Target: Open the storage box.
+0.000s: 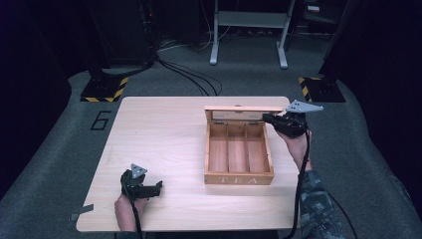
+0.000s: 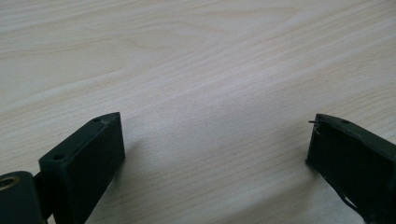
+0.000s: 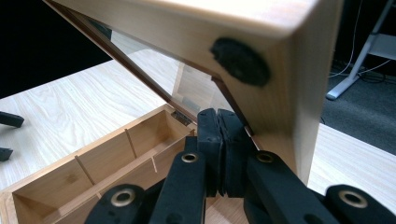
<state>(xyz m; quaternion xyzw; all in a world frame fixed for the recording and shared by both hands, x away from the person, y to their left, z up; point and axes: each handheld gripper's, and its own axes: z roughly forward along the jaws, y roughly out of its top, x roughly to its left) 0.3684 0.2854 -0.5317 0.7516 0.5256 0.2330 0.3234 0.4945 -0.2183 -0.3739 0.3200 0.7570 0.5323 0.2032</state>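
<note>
The right gripper (image 3: 219, 140), jaws pressed together, is touching the raised glass-paned lid (image 3: 261, 37) of the compartmented wooden tea box (image 1: 239, 154); the left gripper (image 2: 215, 144) is resting wide open over the pale wooden table (image 2: 196, 70).

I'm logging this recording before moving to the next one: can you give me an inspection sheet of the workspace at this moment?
Surface: light wooden table, bare apart from the box.
Job's things: wooden tea box marked TEA, three compartments, all empty; its hinged lid is raised, with a glass pane in it.
Clutter: nothing seen on the table.
Grippers: right gripper shut, jaws together against the lid's edge at the box's back right corner; left gripper open, low over bare table near the front left.
Cables: one trails from each gripper; more run across the floor behind.
Surroundings: grey carpet, hazard-striped stand bases, a white frame, dark backdrop.
</note>
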